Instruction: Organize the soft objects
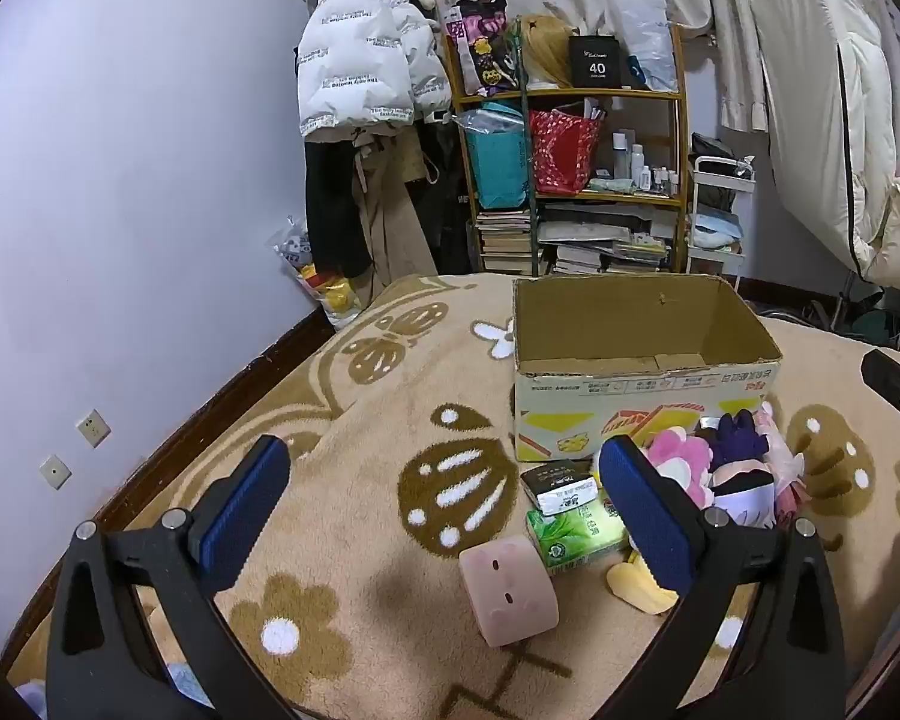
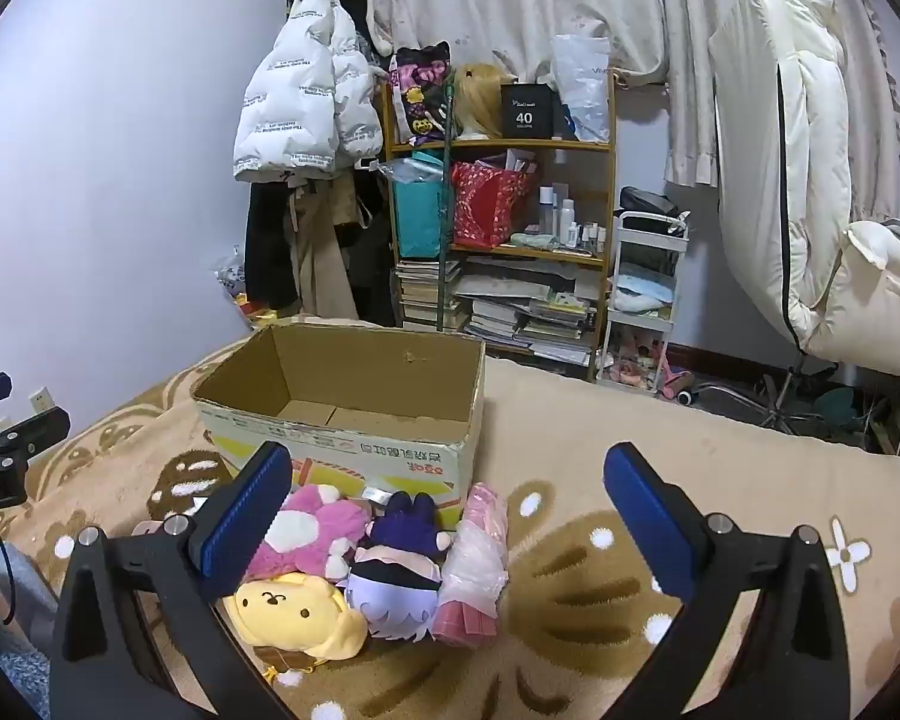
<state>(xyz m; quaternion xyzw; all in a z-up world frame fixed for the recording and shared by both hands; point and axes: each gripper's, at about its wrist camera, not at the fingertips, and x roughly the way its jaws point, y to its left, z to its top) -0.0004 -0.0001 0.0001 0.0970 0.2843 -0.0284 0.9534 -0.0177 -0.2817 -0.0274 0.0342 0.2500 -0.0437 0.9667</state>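
Observation:
An open cardboard box (image 1: 642, 396) (image 2: 354, 420) stands on the patterned blanket, nothing visible inside. In front of it lie soft toys: a pink plush (image 2: 312, 531) (image 1: 681, 462), a yellow plush (image 2: 297, 612) (image 1: 639, 585), a purple-haired doll (image 2: 399, 570) (image 1: 741, 480) and a pink wrapped bundle (image 2: 474, 564). A pink cube cushion (image 1: 507, 591), a green tissue pack (image 1: 573, 531) and a small dark packet (image 1: 561, 486) lie left of them. My left gripper (image 1: 444, 501) hangs open above the cushion. My right gripper (image 2: 450, 504) is open above the toys, holding nothing.
The beige blanket (image 2: 630, 480) with brown flower patterns covers the bed. Behind it stand a wooden shelf (image 2: 498, 204) with bags, bottles and books, hanging coats (image 1: 360, 60), a white trolley (image 2: 645, 300) and a white chair (image 2: 810, 180). The left gripper's body (image 2: 6, 450) shows at the right view's left edge.

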